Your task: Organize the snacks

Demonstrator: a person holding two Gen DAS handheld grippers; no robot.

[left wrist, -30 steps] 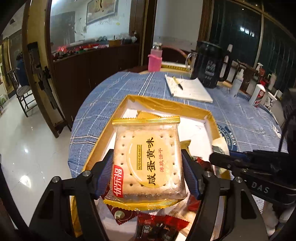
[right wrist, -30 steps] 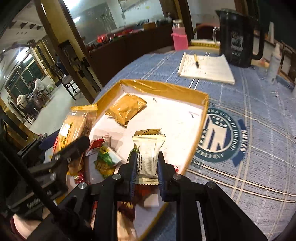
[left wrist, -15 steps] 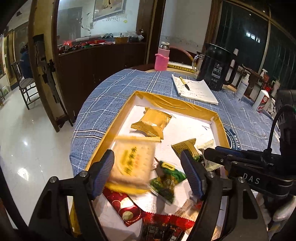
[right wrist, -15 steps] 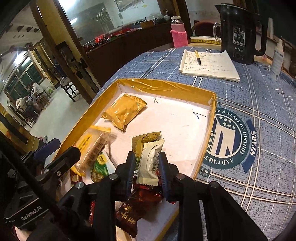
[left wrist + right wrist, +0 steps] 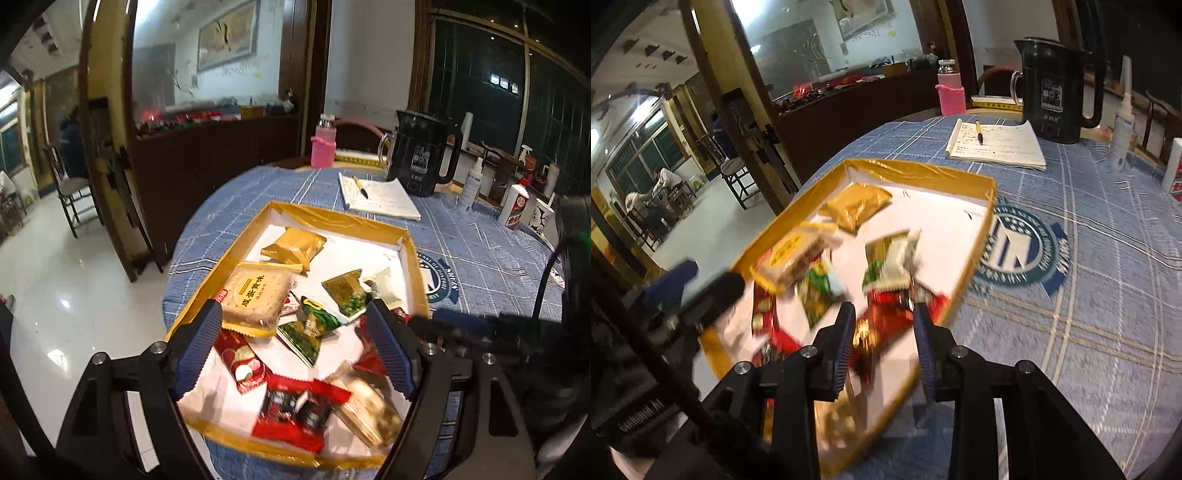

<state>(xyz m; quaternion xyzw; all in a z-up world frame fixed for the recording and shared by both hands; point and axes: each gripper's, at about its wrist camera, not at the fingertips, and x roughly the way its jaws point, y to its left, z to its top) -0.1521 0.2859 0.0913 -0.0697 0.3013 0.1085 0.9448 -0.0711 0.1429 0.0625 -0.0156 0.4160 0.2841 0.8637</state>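
Note:
A gold-rimmed tray (image 5: 334, 216) with a white floor lies on the blue table and holds several snack packets. The cracker packet (image 5: 256, 295) lies flat at the tray's left side. The white packet (image 5: 382, 282) lies near the right rim beside a green-gold packet (image 5: 345, 291). My left gripper (image 5: 295, 349) is open and empty above the tray's near half. My right gripper (image 5: 884, 334) is open and empty above red packets (image 5: 890, 314) at the tray's (image 5: 975, 236) near right edge. The white packet (image 5: 899, 264) is blurred there.
A notepad with a pen (image 5: 376, 195), a black kettle (image 5: 423, 157) and a pink bottle (image 5: 323, 146) stand behind the tray. Bottles (image 5: 513, 206) stand at the far right. The table edge drops to the floor on the left, near a chair (image 5: 72, 188).
My left gripper let go of the cracker packet, which now lies in the tray. My right gripper opened and released the white packet into the tray. Both grippers pulled back.

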